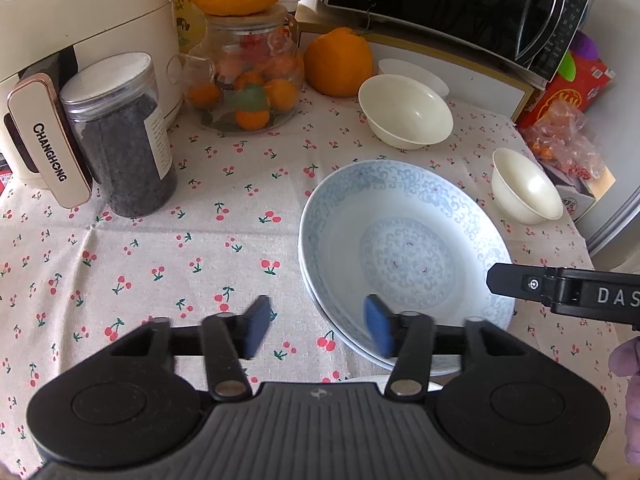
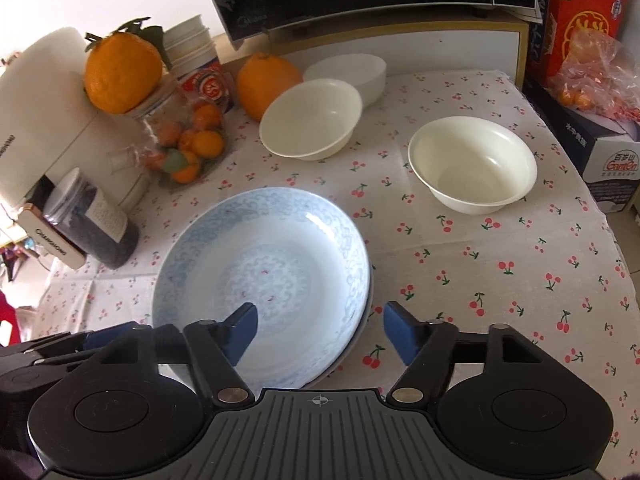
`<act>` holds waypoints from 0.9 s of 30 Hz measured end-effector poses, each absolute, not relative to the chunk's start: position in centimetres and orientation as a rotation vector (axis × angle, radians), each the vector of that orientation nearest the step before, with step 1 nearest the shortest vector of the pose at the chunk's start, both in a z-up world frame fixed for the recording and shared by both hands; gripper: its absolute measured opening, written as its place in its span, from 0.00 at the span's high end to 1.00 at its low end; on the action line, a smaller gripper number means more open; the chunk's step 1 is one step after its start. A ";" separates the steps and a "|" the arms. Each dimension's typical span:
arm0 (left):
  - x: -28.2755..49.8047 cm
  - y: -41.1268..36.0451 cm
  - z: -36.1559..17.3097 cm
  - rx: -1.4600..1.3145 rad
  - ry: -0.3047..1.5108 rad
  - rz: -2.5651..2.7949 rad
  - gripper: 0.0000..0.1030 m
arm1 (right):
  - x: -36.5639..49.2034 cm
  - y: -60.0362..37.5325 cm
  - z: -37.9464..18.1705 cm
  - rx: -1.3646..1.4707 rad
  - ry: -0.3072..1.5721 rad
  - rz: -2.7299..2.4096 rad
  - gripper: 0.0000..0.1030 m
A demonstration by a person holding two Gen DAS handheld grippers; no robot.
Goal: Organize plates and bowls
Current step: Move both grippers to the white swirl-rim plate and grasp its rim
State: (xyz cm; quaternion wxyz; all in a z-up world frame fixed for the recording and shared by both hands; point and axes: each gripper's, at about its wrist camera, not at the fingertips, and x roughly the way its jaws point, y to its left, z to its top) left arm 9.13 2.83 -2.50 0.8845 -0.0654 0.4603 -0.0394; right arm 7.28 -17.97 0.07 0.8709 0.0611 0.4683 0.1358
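Two stacked blue-patterned plates (image 1: 404,256) (image 2: 264,276) lie on the cherry-print tablecloth. My left gripper (image 1: 318,330) is open and empty above the stack's near left rim. My right gripper (image 2: 320,330) is open and empty above the stack's near right rim; one of its fingers (image 1: 516,282) shows in the left wrist view. A cream bowl (image 1: 406,112) (image 2: 312,118) sits behind the plates, and a white bowl (image 1: 412,74) (image 2: 352,74) behind that. Another cream bowl (image 1: 526,186) (image 2: 472,164) sits to the right.
A dark-filled jar (image 1: 124,136), a glass jar of small oranges (image 1: 248,80), large oranges (image 1: 338,62) and a white Changhong appliance (image 1: 80,20) crowd the back left. A microwave (image 1: 460,4) stands behind. Boxes and a bag (image 2: 592,80) line the right edge.
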 end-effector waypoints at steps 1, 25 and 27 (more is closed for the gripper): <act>9.0 2.9 -2.4 -0.135 0.955 -0.084 0.35 | 7.2 -18.0 0.2 0.128 0.979 0.291 0.26; 3.4 6.2 -3.0 -0.160 0.979 -0.226 0.09 | -0.1 -17.2 -0.9 -0.059 0.976 0.522 0.16; 2.8 6.0 -3.1 -0.150 0.982 -0.247 0.09 | -0.6 -17.1 -1.2 -0.068 0.981 0.535 0.16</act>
